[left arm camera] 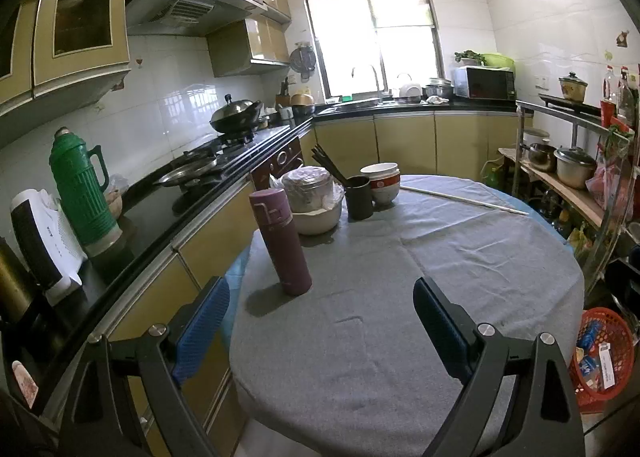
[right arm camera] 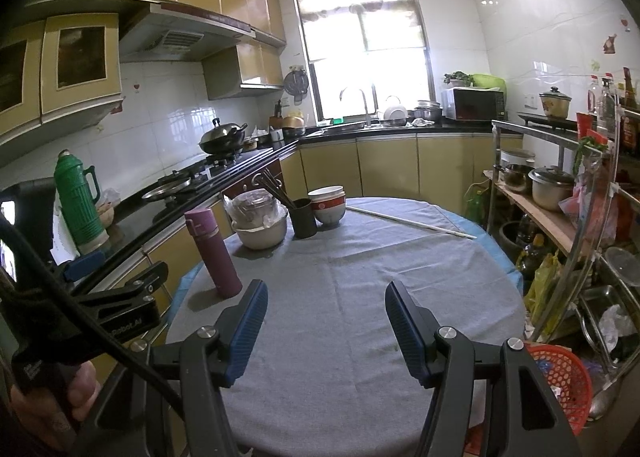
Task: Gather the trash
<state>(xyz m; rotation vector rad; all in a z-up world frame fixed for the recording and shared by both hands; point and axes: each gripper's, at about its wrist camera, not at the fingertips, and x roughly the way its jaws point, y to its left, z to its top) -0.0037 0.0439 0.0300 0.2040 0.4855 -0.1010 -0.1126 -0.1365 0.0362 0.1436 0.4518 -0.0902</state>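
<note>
A red mesh basket (left arm camera: 600, 321) (right arm camera: 568, 377) with several wrappers inside sits low beside the round table's right edge. The table wears a grey cloth (left arm camera: 400, 317) (right arm camera: 340, 317). My left gripper (left arm camera: 320, 291) hangs over the near part of the cloth, open wide, nothing between its blue pads. My right gripper (right arm camera: 327, 291) is over the same stretch of cloth, open less wide and also empty. In the right wrist view the left gripper (right arm camera: 116, 269) shows from the side at the left edge, with a hand (right arm camera: 80, 389) holding it. A thin white stick (left arm camera: 464, 199) (right arm camera: 412, 221) lies at the table's far right.
A purple flask (left arm camera: 280, 241) (right arm camera: 214, 253) stands on the table's left. Behind it are a covered bowl (left arm camera: 316, 201), a dark chopstick cup (left arm camera: 359, 197) and stacked bowls (left arm camera: 382, 183). A black counter (left arm camera: 168, 213) runs along the left, a metal shelf rack (right arm camera: 560, 209) along the right.
</note>
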